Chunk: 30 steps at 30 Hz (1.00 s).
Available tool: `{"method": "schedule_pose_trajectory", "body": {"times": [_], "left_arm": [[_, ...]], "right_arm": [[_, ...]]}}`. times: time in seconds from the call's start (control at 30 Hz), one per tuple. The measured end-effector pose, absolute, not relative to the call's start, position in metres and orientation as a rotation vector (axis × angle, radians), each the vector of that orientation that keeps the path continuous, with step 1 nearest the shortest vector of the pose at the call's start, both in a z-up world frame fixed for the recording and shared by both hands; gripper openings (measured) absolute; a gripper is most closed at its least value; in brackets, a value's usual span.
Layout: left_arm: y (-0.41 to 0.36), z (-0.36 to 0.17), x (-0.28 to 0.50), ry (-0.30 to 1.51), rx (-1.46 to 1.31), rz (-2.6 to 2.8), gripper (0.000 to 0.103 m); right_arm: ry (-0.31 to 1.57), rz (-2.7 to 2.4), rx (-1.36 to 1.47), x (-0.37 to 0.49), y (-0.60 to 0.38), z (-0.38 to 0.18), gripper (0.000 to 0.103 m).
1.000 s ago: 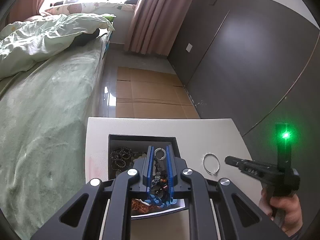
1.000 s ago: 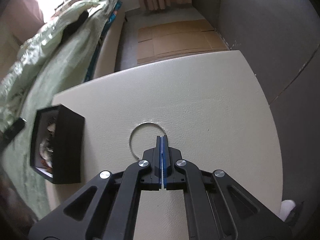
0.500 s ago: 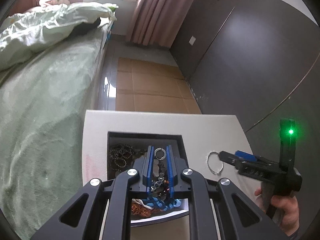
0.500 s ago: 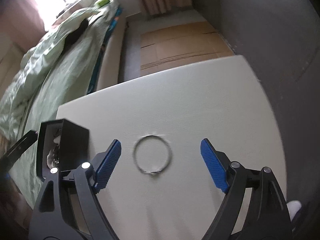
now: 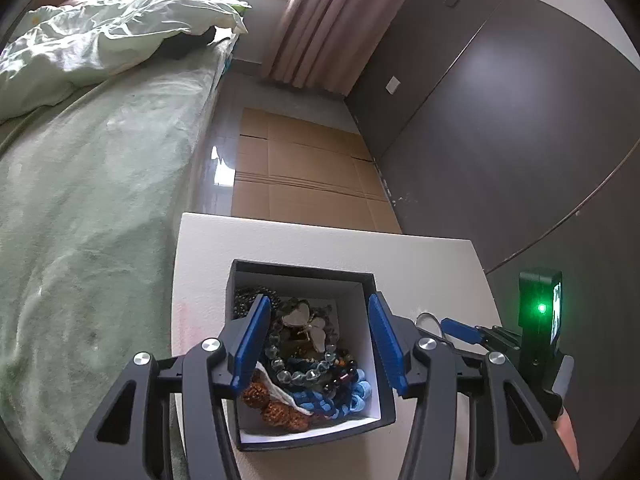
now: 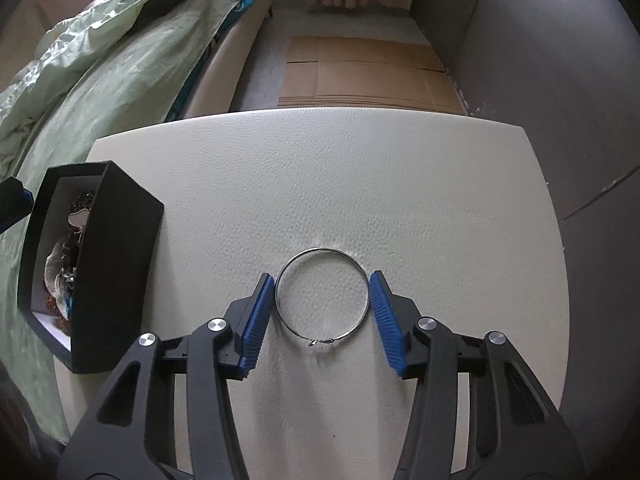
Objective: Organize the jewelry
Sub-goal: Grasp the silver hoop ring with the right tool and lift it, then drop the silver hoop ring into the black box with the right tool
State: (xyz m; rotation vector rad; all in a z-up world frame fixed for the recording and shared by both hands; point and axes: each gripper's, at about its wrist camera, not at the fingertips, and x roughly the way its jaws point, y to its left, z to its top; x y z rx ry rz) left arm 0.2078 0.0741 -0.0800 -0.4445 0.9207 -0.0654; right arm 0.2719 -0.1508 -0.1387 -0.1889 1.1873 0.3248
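Note:
A black jewelry box (image 5: pixel 304 276) with a white inside holds several bead bracelets, a blue chain and a pale butterfly pendant (image 5: pixel 304 322). My left gripper (image 5: pixel 318 312) is open and empty right above the box. The box also shows at the left of the right wrist view (image 6: pixel 120 264). A thin silver bangle (image 6: pixel 322 294) lies flat on the white table (image 6: pixel 360 168). My right gripper (image 6: pixel 322 294) is open, its blue pads either side of the bangle, close to it. The bangle (image 5: pixel 426 320) and the right gripper (image 5: pixel 460 330) show partly in the left wrist view.
A bed with a green quilt (image 5: pixel 88 168) runs along the table's left side. Flat cardboard (image 5: pixel 304 176) lies on the floor beyond the table. A dark wall (image 5: pixel 520 140) stands to the right.
My left gripper has opened and let a beaded piece with a ring drop into the box. My right gripper has opened, moved forward and narrowed around the bangle.

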Motion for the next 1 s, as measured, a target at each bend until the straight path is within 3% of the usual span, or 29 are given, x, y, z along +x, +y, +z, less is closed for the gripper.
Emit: {"method": "schedule_pose_trajectory", "body": {"times": [0.4,0.63,0.77,0.97,1.0], "left_arm": [[0.081,-0.07,0.193,0.897,-0.449,-0.046,0.05],[0.097,-0.057,0.179,0.861,-0.451,-0.008,0.072],[0.108,-0.051,0.169,0.838,-0.451,0.022,0.095],[0.132,-0.049,0.157,0.839,-0.489,0.075,0.095],[0.138,-0.049,0.153,0.837,-0.501,0.086,0.095]], "right_arm": [[1.116,0.416,-0.045,0.257,-0.151,-0.097,0.05],[0.993,0.54,0.05,0.233,-0.129,-0.056,0.05],[0.958,0.583,0.096,0.227,-0.114,-0.047,0.05],[0.946,0.629,0.19,0.229,-0.1,-0.044,0.051],[0.953,0.638,0.208,0.23,-0.099,-0.045,0.062]]}}
